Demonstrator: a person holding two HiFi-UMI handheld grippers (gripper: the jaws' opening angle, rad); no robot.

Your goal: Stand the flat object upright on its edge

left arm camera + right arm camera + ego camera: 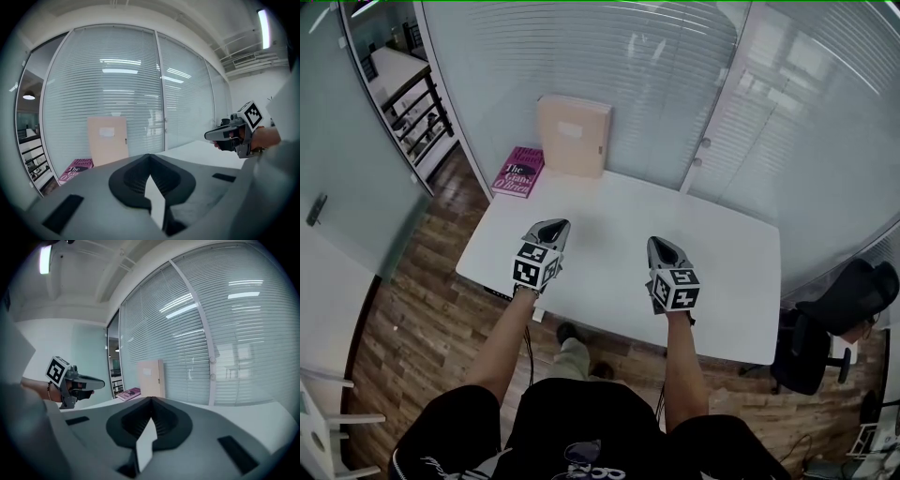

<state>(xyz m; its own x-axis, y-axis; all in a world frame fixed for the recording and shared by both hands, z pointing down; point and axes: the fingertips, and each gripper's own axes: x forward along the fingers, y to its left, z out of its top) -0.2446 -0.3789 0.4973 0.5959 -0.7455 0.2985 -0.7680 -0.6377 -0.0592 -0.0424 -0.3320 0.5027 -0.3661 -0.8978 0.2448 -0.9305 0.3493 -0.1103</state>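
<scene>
A beige flat box (pixel 574 135) stands upright at the far edge of the white table (pixel 722 272), against the glass wall. A magenta book (pixel 518 172) lies flat beside it at the table's far left corner. My left gripper (pixel 553 226) and right gripper (pixel 660 244) hover side by side over the near half of the table, both shut and empty, pointing toward the box. The left gripper view shows the box (pixel 108 140), the book (pixel 75 169) and the right gripper (pixel 211 136). The right gripper view shows the box (pixel 151 378), the book (pixel 129 393) and the left gripper (pixel 98 380).
A frosted glass wall (pixel 675 84) runs behind the table. A black office chair (pixel 825 328) stands off the table's right end. Behind the glass at the left is a shelf unit (pixel 408 98). The floor is wood.
</scene>
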